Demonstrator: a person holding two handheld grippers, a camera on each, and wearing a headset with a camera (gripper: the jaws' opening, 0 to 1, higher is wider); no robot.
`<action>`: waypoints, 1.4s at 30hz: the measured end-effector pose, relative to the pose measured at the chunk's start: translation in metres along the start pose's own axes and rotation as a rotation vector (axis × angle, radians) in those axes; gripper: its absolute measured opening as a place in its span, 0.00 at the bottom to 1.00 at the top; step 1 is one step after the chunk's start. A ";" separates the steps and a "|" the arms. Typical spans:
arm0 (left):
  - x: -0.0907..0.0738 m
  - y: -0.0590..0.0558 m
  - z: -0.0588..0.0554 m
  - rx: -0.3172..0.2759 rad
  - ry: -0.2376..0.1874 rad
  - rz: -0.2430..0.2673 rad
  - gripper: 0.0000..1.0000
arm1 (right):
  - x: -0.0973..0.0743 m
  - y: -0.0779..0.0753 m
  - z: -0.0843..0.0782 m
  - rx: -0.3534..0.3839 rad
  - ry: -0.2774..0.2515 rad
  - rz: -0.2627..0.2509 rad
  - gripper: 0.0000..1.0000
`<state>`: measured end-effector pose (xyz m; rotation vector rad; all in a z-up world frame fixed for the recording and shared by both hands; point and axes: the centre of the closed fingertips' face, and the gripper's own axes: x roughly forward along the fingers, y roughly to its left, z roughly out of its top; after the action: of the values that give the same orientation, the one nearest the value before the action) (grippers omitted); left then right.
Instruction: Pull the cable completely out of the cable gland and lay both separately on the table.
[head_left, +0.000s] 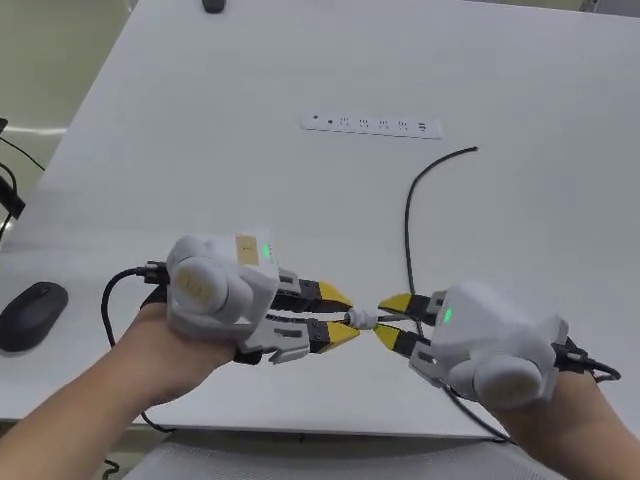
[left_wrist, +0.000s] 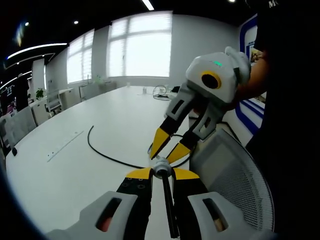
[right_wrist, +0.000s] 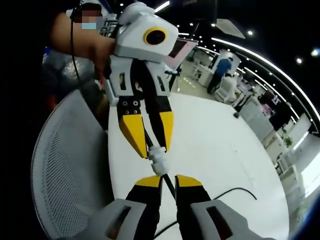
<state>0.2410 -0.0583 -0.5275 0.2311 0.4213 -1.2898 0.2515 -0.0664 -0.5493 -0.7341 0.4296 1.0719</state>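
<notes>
A small white cable gland (head_left: 360, 320) hangs above the table's near edge, between the yellow tips of both grippers. My left gripper (head_left: 340, 315) is shut on the gland (left_wrist: 161, 166), and a short stretch of black cable runs back between its jaws. Facing it, my right gripper (head_left: 392, 320) is shut on the black cable (right_wrist: 170, 186) just behind the gland (right_wrist: 156, 159). The long rest of the cable (head_left: 408, 220) trails away over the white table (head_left: 200, 150), with its free end at the far right. In the left gripper view, the right gripper (left_wrist: 170, 148) comes down from above.
A white power strip (head_left: 372, 124) lies flat farther back on the table. A black mouse (head_left: 30, 312) sits at the left edge. A grey mesh chair (left_wrist: 235, 185) stands right below the grippers, off the table's near edge.
</notes>
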 end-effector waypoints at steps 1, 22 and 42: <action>0.000 0.001 0.001 0.001 -0.003 0.001 0.15 | 0.000 0.000 0.000 -0.002 0.002 0.001 0.02; -0.003 -0.001 0.009 0.005 -0.032 0.001 0.15 | -0.009 -0.020 -0.045 0.223 0.073 -0.042 0.01; -0.001 -0.003 0.005 -0.005 -0.020 -0.001 0.15 | -0.007 -0.009 -0.071 0.391 0.106 -0.010 0.01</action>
<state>0.2390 -0.0605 -0.5220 0.2136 0.4082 -1.2913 0.2589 -0.1244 -0.5912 -0.4452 0.7026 0.9052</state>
